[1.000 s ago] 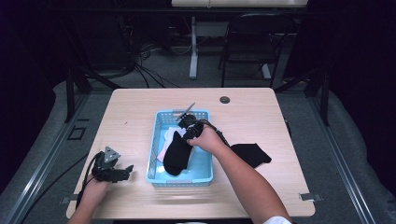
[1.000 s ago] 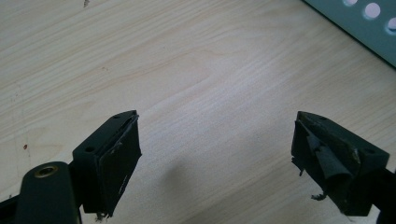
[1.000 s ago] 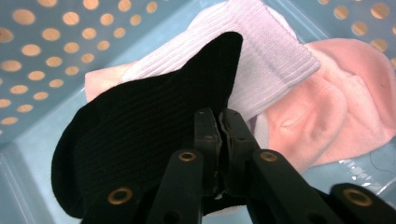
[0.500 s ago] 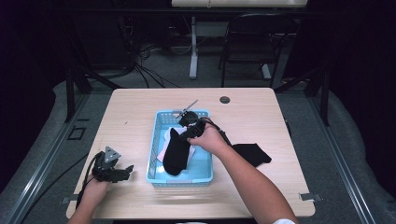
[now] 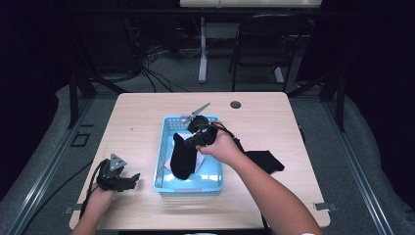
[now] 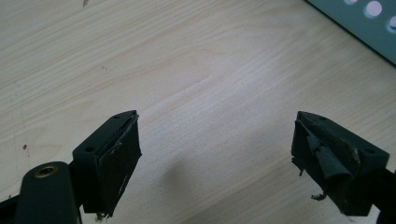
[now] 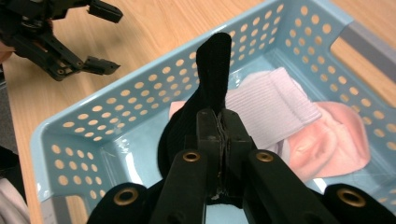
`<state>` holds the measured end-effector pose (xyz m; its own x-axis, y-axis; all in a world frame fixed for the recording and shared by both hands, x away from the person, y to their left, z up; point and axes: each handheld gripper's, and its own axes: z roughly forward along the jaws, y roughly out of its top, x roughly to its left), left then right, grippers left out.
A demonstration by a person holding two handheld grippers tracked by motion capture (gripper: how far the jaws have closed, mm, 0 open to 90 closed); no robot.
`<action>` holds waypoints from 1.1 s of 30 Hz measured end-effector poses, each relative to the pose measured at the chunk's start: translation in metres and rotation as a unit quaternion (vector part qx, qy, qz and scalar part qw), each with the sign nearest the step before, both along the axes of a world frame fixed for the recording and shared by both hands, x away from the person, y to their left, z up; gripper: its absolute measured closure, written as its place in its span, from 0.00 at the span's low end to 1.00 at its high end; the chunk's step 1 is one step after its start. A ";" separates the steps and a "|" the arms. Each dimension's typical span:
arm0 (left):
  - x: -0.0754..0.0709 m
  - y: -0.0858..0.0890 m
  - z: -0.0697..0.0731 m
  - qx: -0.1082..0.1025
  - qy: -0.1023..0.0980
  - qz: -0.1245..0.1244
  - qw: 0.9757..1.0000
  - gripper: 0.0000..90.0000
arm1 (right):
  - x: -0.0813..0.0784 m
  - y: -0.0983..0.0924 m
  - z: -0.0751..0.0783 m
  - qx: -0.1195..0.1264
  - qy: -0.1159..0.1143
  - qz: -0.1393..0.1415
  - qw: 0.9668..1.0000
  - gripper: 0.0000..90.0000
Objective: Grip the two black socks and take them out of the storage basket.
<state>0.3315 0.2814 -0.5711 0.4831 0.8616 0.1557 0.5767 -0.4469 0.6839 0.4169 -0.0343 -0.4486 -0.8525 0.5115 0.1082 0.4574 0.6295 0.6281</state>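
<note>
**Black sock pinched above the blue basket**

Black fabric hangs from the right gripper (image 5: 195, 138): one black sock (image 5: 182, 157), clamped between jaws pressed tight together, dangles over the inside of the blue basket (image 5: 188, 186). In the right gripper view the sock (image 7: 212, 60) rises from between the closed jaws, its free end standing up in front of the basket's perforated wall (image 7: 116, 112).

Counted out, the scene holds one basket, two grippers and four pieces of cloth. Besides the held sock, a second black sock (image 5: 265, 160) lies flat on the wooden table (image 5: 137, 122), just beside the basket's right side and partly behind the person's right forearm. Inside the basket lie one white ribbed sock (image 7: 275, 109) and one pink sock (image 7: 336, 144), the white one overlapping the pink.

At the near left corner of the table sits the left gripper (image 5: 128, 180), in the person's left hand, well apart from the basket. Its jaws stand wide apart with nothing but bare wood between them; the left gripper view shows one corner of the basket (image 6: 359, 23) at the upper right.

One small dark round fitting (image 5: 236, 104) sits in the tabletop near its far edge.
</note>
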 end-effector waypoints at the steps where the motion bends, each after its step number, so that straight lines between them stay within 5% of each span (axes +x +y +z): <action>1: 0.000 0.000 0.000 0.000 0.000 0.000 1.000 0.17 | -0.003 -0.001 0.006 0.003 -0.004 0.001 1.000 0.98; 15: 0.000 0.000 0.000 0.000 0.000 0.001 1.000 0.17 | -0.017 -0.012 0.049 0.009 -0.042 0.001 0.999 0.98; 33: 0.000 0.000 0.000 -0.001 0.002 0.003 1.000 0.17 | -0.024 -0.032 0.071 0.021 -0.065 -0.014 0.998 0.98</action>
<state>0.3315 0.2817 -0.5715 0.4789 0.8645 0.1523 0.5813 -0.4423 0.6830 0.3933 -0.0663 -0.3776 -0.8460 0.5328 0.0186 0.3869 0.5895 0.7091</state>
